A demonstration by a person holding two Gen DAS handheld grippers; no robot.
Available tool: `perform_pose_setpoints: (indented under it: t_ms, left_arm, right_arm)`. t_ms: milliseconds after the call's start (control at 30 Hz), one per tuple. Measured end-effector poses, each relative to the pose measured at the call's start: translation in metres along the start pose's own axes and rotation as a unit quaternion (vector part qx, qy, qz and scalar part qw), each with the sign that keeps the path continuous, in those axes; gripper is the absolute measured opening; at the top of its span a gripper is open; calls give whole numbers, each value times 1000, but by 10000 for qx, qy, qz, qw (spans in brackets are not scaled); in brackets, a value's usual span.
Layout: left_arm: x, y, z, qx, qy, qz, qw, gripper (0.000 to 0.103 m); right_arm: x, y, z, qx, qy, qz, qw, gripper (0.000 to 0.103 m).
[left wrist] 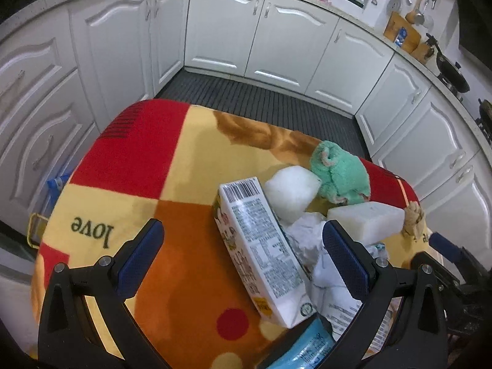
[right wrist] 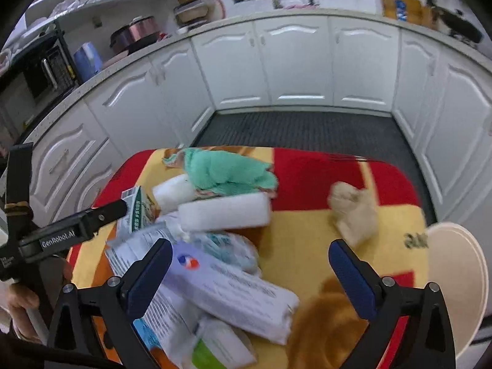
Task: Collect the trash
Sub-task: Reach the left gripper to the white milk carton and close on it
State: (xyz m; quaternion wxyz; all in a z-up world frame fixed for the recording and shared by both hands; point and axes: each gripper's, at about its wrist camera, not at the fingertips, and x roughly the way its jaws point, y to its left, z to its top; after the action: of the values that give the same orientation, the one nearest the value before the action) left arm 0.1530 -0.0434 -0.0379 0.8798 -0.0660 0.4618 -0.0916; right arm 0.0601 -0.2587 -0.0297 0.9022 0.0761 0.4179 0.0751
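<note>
A pile of trash lies on a red, yellow and orange blanket [left wrist: 172, 166]. In the left wrist view a white drink carton [left wrist: 261, 249] lies between the fingers of my open left gripper [left wrist: 243, 255], with crumpled white paper [left wrist: 310, 240] and white foam blocks [left wrist: 292, 193] beside it. In the right wrist view my open right gripper [right wrist: 249, 270] hovers over a pale lilac packet [right wrist: 233, 292] and other wrappers. A foam block [right wrist: 224, 212], a green cloth [right wrist: 227, 172] and a crumpled brown paper [right wrist: 353, 212] lie beyond. Neither gripper holds anything.
White kitchen cabinets [left wrist: 255, 37] and a dark ribbed floor mat [left wrist: 261, 98] surround the blanket-covered table. A cream round rim [right wrist: 458, 279] sits at the right edge. The left gripper's body [right wrist: 61, 233] and a hand [right wrist: 18, 301] show at the left.
</note>
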Motion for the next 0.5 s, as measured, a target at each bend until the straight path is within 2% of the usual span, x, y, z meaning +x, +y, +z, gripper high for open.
perform_pose_setpoints:
  t_ms: [267, 433, 467, 500]
  left_arm:
    - [6, 6, -1, 38, 82, 33, 10000, 102]
    - [7, 6, 2, -21, 71, 17, 10000, 102]
    - [8, 4, 2, -11, 92, 35, 10000, 102]
    - [9, 3, 3, 7, 107, 51, 9999, 102]
  right_arm:
    - [39, 20, 14, -370, 349, 226, 9985, 101]
    - [56, 25, 16, -491, 470, 138, 9976, 100]
    - [59, 25, 16, -516, 485, 74, 9975, 97]
    - [60, 23, 15, -515, 482, 19, 9975, 83]
